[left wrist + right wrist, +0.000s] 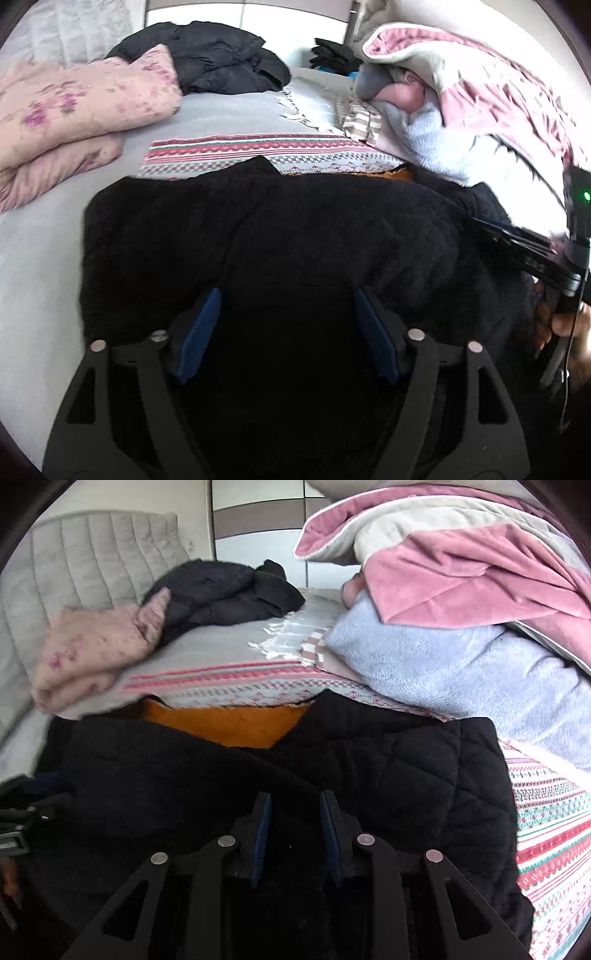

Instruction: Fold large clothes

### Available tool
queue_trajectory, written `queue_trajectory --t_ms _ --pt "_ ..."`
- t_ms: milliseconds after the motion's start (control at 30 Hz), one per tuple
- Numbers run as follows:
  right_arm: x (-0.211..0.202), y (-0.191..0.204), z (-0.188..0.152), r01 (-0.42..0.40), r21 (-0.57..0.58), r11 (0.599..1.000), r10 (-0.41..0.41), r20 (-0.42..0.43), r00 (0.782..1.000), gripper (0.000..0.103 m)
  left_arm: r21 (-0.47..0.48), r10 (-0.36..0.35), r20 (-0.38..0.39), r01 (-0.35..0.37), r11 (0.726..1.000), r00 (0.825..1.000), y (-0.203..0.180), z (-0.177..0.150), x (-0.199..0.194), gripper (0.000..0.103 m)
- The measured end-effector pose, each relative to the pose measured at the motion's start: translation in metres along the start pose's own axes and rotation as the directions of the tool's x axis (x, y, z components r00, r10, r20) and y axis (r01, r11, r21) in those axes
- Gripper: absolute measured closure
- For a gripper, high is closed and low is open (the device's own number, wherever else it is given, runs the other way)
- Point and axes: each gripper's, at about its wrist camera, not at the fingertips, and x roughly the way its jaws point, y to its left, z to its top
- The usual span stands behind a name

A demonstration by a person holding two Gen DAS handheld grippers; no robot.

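A large black quilted jacket (277,229) with an orange fleece lining (225,723) lies on the bed, folded into a bulky heap. In the right wrist view the jacket (369,760) fills the lower half. My left gripper (288,299) hovers just over the jacket's near part, its blue-padded jaws wide apart and empty. My right gripper (295,805) is over the jacket's middle, its jaws partly apart with nothing between them. The right gripper also shows in the left wrist view (524,247) at the jacket's right edge.
A patterned red, green and white blanket (258,151) lies under the jacket. Pink floral bedding (74,110) is at the left. A black coat pile (221,59) sits at the back. A heap of pink, grey and light blue blankets (461,627) crowds the right.
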Motion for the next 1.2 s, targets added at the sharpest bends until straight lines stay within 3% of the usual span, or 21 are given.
queue_trajectory --t_ms 100,200,367,533,633,733,867,900,967,1000,1067,1133,1200 --pt "-0.043 -0.023 -0.004 -0.086 0.072 0.994 0.087 -0.005 0.996 0.034 -0.071 -0.059 -0.03 0.056 0.996 0.998 0.002 -0.009 -0.032 0.02" --pt "-0.093 -0.046 -0.022 -0.119 0.096 0.988 0.121 -0.021 0.992 0.028 -0.142 -0.085 -0.092 0.071 0.987 0.992 0.007 -0.028 -0.066 0.018" --pt "-0.18 -0.079 -0.076 -0.168 0.097 0.981 0.175 -0.073 0.982 0.021 -0.22 -0.07 -0.146 0.037 0.975 0.987 0.022 -0.075 -0.13 0.018" --pt "-0.233 -0.121 -0.143 -0.241 0.181 0.954 0.266 -0.13 0.955 0.019 -0.163 -0.058 -0.202 0.025 0.986 0.978 0.031 -0.134 -0.181 0.015" --pt "-0.244 -0.146 -0.186 -0.191 0.198 0.962 0.23 -0.202 0.952 0.019 -0.15 -0.069 -0.268 0.029 0.988 0.961 0.036 -0.177 -0.196 0.015" --pt "-0.25 -0.167 -0.223 -0.176 0.257 0.95 0.241 -0.248 0.938 0.019 -0.197 -0.14 -0.328 0.078 0.977 0.934 0.047 -0.218 -0.203 0.014" --pt "-0.255 -0.183 -0.268 -0.195 0.316 0.929 0.29 -0.29 0.912 0.019 -0.293 -0.237 -0.398 0.122 0.948 0.886 0.064 -0.263 -0.198 0.015" --pt "-0.256 -0.185 -0.276 -0.192 0.314 0.93 0.289 -0.298 0.91 0.019 -0.304 -0.25 -0.401 0.129 0.944 0.881 0.066 -0.27 -0.197 0.015" --pt "-0.256 -0.187 -0.29 -0.178 0.304 0.936 0.273 -0.309 0.911 0.019 -0.283 -0.258 -0.369 0.156 0.946 0.893 0.064 -0.277 -0.203 0.014" --pt "-0.253 -0.188 -0.294 -0.167 0.313 0.935 0.27 -0.32 0.908 0.019 -0.281 -0.265 -0.369 0.165 0.945 0.891 0.063 -0.28 -0.206 0.014" --pt "-0.251 -0.191 -0.3 -0.171 0.347 0.922 0.29 -0.327 0.899 0.019 -0.296 -0.302 -0.373 0.197 0.935 0.877 0.059 -0.285 -0.208 0.014" --pt "-0.256 -0.195 -0.307 -0.198 0.37 0.908 0.314 -0.287 0.905 0.019 -0.287 -0.33 -0.388 0.228 0.93 0.86 0.051 -0.294 -0.207 0.014" --pt "-0.258 -0.199 -0.312 -0.212 0.394 0.894 0.333 -0.271 0.903 0.019 -0.275 -0.331 -0.384 0.236 0.932 0.862 0.044 -0.302 -0.208 0.015"
